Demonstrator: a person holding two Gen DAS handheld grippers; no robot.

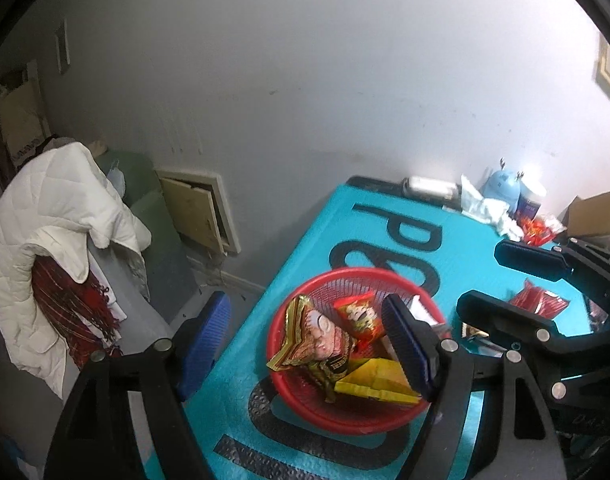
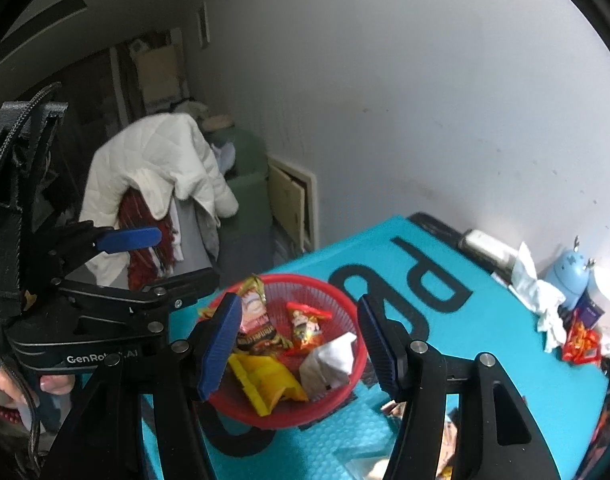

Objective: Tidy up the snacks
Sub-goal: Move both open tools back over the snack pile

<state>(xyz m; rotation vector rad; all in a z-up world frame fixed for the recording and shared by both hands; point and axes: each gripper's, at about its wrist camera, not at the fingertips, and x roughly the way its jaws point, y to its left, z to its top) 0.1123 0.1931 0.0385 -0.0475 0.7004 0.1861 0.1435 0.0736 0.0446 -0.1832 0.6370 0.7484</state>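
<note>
A red mesh basket (image 1: 345, 420) (image 2: 337, 292) stands on the teal table mat (image 1: 385, 216) (image 2: 485, 340). Inside it lie a yellow packet (image 1: 377, 384) (image 2: 265, 380), a small red-orange packet (image 1: 359, 316) (image 2: 305, 328), a gold and pink packet (image 1: 313, 336) (image 2: 255, 312) and a white packet (image 2: 331, 360). My left gripper (image 1: 305, 344) (image 2: 187, 256) hangs open above the basket's near left side, nothing between its blue pads. My right gripper (image 2: 301, 344) (image 1: 481, 276) is also open above the basket, empty.
A red packet (image 1: 539, 304) lies on the mat to the right. At the back are orange-red wrappers (image 1: 535, 232) (image 2: 581, 344), white tissue (image 1: 485, 208), a blue toy (image 2: 569, 276) and a cardboard box (image 1: 597, 212). A chair with a white jacket (image 1: 53, 240) stands left of the table.
</note>
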